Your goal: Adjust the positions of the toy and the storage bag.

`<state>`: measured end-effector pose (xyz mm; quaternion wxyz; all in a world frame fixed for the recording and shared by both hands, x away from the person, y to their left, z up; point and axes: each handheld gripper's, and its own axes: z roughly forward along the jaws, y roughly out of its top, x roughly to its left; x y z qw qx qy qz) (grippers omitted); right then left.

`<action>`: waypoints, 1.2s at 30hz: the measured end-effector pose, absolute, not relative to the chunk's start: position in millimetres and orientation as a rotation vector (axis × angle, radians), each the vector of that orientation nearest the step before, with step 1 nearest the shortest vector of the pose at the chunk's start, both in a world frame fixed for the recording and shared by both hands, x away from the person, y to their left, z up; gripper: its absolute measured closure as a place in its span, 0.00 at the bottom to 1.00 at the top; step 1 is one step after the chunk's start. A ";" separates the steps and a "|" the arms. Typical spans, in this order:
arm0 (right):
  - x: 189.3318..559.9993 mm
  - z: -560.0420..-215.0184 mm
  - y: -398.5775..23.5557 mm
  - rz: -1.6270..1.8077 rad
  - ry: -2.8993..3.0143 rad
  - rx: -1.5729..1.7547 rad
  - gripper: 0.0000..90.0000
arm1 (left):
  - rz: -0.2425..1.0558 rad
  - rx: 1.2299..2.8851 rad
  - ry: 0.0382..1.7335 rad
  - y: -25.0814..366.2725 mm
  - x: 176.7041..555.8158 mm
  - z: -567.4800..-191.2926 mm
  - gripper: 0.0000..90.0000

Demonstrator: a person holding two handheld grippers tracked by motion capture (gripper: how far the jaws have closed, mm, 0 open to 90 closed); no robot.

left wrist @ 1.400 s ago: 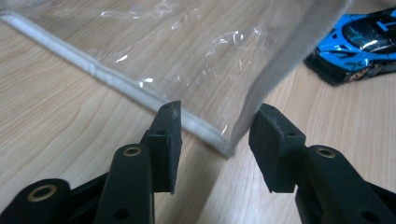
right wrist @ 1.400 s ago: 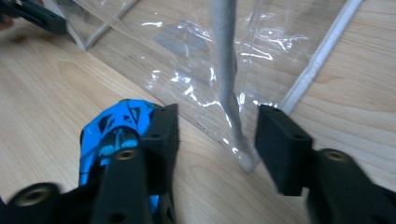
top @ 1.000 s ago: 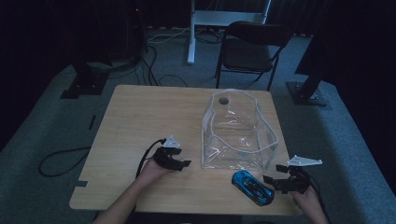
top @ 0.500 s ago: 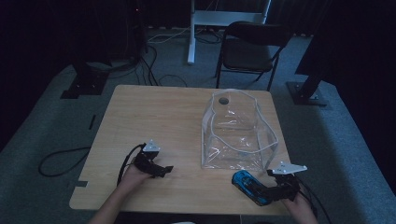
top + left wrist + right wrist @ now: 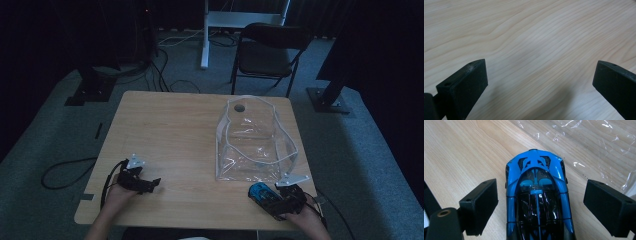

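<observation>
A blue and black toy car lies on the wooden table near its front right corner, just in front of a clear plastic bag. My right gripper is open and straddles the car, with a gap at each side between pad and car body. In the high view the car pokes out of the right gripper. My left gripper is near the front left edge. Its jaws have just been opening, and the left gripper now stands wide open over bare wood.
The bag's crinkled film lies just beyond the car's nose. A dark folding chair stands behind the table. Cables trail on the floor at the left. The table's front edge is close under both hands.
The left hand has moved left and toward the front edge. The right gripper has slid left until its jaws came around the car. The car and bag stayed put.
</observation>
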<state>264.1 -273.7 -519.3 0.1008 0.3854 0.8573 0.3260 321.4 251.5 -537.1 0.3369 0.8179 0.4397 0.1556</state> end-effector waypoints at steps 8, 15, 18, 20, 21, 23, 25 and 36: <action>266.5 -529.7 -262.7 0.885 2.590 1.098 0.13 | 0.470 2.126 1.215 274.1 312.9 -541.4 0.00; 266.9 -532.5 -260.0 0.868 2.613 1.071 0.13 | 0.522 2.099 1.308 290.8 305.4 -544.0 0.00; 267.6 -534.6 -257.8 0.802 2.614 1.065 0.13 | 0.543 2.105 1.345 296.5 301.8 -545.7 0.00; 268.6 -536.1 -256.9 0.769 2.619 1.062 0.14 | 0.550 2.097 1.364 300.3 299.5 -546.7 0.00; 268.6 -536.1 -256.9 0.769 2.619 1.062 0.14 | 0.550 2.097 1.364 300.3 299.5 -546.7 0.00; 269.9 -537.5 -255.8 0.733 2.627 1.055 0.15 | 0.560 2.075 1.409 305.6 297.4 -547.8 0.00; 269.7 -537.9 -255.8 0.732 2.638 1.050 0.16 | 0.566 2.059 1.438 308.1 297.1 -549.2 0.00; 269.8 -538.6 -256.1 0.739 2.630 1.061 0.14 | 0.623 1.966 1.518 312.2 298.4 -552.5 0.00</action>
